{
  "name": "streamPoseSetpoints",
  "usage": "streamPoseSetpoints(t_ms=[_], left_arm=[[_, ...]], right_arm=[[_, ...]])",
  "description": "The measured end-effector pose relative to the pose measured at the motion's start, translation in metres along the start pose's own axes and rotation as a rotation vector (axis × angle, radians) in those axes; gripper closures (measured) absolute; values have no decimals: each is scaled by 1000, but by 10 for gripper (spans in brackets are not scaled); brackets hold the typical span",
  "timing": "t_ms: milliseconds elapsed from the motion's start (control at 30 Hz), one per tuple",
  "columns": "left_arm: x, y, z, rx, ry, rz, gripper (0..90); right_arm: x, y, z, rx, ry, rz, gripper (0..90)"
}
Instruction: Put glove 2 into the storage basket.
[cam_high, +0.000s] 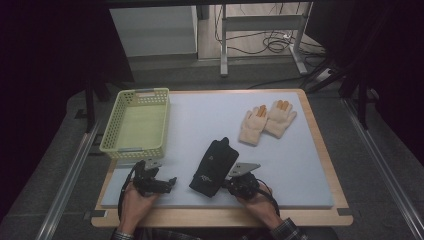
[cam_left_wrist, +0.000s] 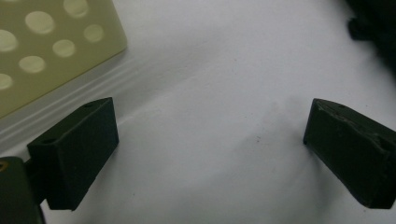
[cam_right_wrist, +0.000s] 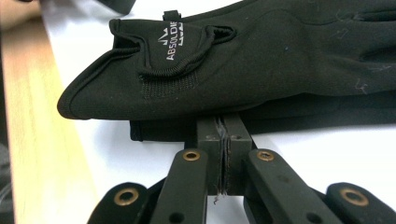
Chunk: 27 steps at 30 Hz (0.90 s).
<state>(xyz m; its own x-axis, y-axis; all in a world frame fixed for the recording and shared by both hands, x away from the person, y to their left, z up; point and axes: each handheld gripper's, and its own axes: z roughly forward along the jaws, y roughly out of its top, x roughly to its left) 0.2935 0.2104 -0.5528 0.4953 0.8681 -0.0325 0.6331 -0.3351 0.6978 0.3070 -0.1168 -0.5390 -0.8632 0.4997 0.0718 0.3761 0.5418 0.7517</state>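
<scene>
The black gloves (cam_high: 215, 166) lie stacked near the table's front edge, pinched at their edge by the closed right gripper (cam_high: 233, 183). The left gripper (cam_high: 170, 182) rests open, empty. The basket (cam_high: 111, 139) holds nothing; the beige gloves (cam_high: 266, 120) lie untouched near the far right corner.

Matt black stretch cloth with stitched hems on the black gloves (cam_right_wrist: 261, 65); fuzzy cream knit on the pale gloves (cam_high: 266, 120) beyond; glossy perforated plastic basket (cam_high: 136, 126); smooth matt white mat (cam_high: 200, 117); wood table rim (cam_high: 320, 145)
</scene>
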Motion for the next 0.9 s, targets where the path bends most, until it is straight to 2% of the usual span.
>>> streamPoseSetpoints(t_ms=[100, 167, 433, 500, 633, 733, 900], left_arm=[[2, -1, 1, -6, -13, -4, 21], [2, -1, 0, 1, -12, 9, 20], [2, -3, 1, -10, -14, -5, 18], [2, -3, 1, -13, -14, -8, 18], [2, -4, 1, -17, -15, -8, 19], [2, -4, 1, -19, -16, -9, 19], [2, -3, 1, -16, -18, -11, 21]], right_arm=[[1, 7, 6, 10, -26, -11, 873], [0, 11, 12, 12, -38, -19, 873], [-4, 22, 24, 15, -34, -8, 859], [-5, 21, 20, 22, -31, -10, 836], [-12, 15, 7, 17, -61, -11, 804], [-21, 10, -5, 17, -96, -10, 761], [-40, 1, -26, 8, -149, 24, 668]])
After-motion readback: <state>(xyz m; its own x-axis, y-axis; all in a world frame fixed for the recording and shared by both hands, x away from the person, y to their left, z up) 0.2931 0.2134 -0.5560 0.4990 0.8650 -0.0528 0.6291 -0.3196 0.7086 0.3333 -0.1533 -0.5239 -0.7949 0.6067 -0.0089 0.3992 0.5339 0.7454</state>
